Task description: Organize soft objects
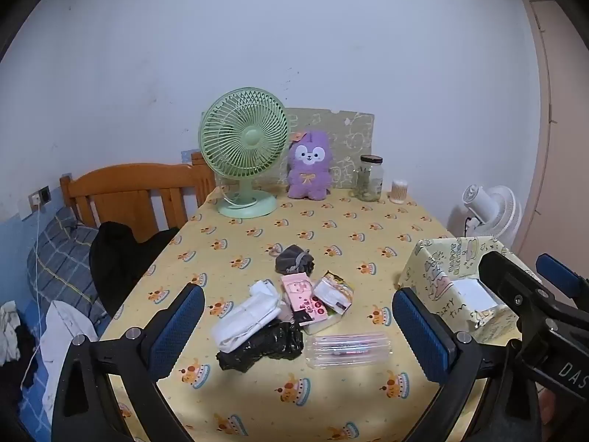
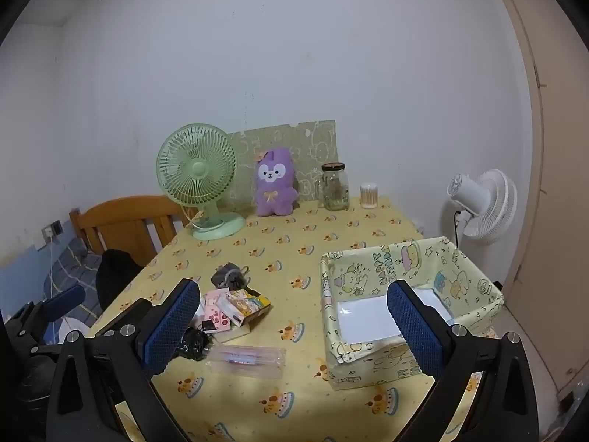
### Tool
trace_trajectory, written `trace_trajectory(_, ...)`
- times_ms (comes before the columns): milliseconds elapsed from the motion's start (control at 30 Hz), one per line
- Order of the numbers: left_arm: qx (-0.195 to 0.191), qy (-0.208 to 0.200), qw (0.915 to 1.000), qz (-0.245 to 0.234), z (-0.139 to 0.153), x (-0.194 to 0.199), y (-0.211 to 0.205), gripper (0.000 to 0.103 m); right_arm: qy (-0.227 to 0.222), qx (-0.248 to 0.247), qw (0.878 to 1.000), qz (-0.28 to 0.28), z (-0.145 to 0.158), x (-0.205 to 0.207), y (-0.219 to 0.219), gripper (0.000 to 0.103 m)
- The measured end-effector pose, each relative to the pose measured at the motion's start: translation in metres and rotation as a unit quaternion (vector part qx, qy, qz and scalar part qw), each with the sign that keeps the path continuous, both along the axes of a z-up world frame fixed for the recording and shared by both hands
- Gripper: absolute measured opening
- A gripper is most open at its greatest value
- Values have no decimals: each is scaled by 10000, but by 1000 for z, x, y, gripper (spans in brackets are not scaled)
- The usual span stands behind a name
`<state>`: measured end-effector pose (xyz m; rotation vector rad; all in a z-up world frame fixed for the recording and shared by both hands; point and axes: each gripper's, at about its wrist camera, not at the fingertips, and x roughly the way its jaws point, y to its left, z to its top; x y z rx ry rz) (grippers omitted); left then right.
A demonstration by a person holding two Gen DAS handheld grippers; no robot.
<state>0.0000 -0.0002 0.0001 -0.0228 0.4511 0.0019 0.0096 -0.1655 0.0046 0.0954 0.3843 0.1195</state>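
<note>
Both the left gripper (image 1: 298, 326) and right gripper (image 2: 294, 326) hung wide open and empty above the pile of soft items (image 1: 283, 309), the box (image 2: 408, 309) at three o'clock; a low, centred pinch on one item looked wisest.

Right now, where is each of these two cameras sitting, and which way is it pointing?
Left wrist: on the left gripper, open, angled down at the pile of small items; the right gripper shows at its right edge.
Right wrist: on the right gripper, open, angled down at the yellow box; the left gripper shows at its left edge.
Shared: table, green fan, purple plush.
</note>
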Motion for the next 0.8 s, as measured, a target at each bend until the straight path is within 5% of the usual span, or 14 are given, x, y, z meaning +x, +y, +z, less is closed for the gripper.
trace_trajectory(800,64,133,9999,15,-12,14,-1,102,382,-188,9990,-94,-8,20,10,103)
